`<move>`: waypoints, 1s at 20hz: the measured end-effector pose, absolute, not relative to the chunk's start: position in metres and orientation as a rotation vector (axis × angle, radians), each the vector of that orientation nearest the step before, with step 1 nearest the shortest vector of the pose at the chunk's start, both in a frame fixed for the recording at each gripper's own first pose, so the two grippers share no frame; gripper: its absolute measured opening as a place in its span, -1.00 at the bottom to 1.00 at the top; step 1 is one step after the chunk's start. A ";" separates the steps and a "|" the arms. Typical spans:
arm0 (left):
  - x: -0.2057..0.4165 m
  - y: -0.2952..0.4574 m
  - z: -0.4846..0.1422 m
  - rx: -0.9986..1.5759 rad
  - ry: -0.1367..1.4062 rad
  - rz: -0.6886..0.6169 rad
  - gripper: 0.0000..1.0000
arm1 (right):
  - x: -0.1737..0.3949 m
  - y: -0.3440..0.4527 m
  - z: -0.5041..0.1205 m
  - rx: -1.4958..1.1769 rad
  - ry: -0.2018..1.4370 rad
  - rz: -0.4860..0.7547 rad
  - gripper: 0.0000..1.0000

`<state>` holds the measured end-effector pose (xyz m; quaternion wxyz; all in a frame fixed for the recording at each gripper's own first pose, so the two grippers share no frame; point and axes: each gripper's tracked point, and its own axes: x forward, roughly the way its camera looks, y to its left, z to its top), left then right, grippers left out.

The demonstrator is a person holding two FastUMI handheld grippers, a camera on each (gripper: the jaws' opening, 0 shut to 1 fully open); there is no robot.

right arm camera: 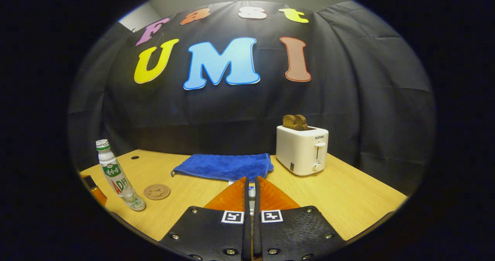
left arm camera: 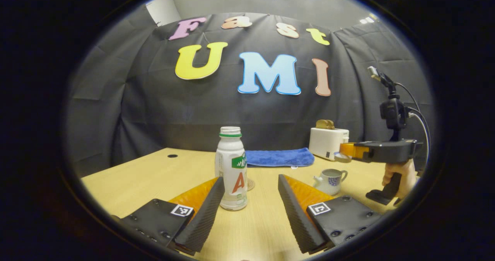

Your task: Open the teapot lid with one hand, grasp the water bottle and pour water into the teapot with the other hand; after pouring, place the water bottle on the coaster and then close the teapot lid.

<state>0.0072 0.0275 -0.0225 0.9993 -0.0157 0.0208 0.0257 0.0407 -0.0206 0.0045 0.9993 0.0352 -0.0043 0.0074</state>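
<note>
1. Now the left gripper (left arm camera: 250, 199), jaws wide apart, faces the uncapped water bottle (left arm camera: 231, 168) standing just beside its left finger; centre the bottle between both fingers, then clamp mid-body.
2. The right gripper (right arm camera: 250, 193) is pinched nearly together above the open teapot (left arm camera: 330, 179); the lid between its tips is barely visible; the coaster (right arm camera: 157, 191) lies near the bottle.

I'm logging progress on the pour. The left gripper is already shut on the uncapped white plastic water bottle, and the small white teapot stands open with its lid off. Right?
Not quite. The left gripper is open: in the left gripper view its fingers stand wide apart with the uncapped white plastic water bottle ahead between them, ungripped. The rest holds: the small white teapot stands open.
</note>
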 end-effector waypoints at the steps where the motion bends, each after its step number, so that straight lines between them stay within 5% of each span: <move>1: 0.009 0.029 -0.025 -0.025 0.045 0.055 0.96 | 0.041 -0.029 0.006 0.079 -0.016 0.001 -0.96; 11: 0.039 0.039 -0.036 0.001 0.072 0.085 0.96 | 0.049 -0.108 0.001 0.138 -0.059 -0.138 -0.96; 20: 0.069 0.061 -0.050 -0.011 0.097 0.126 0.96 | 0.046 -0.113 -0.007 0.159 -0.049 -0.123 -0.96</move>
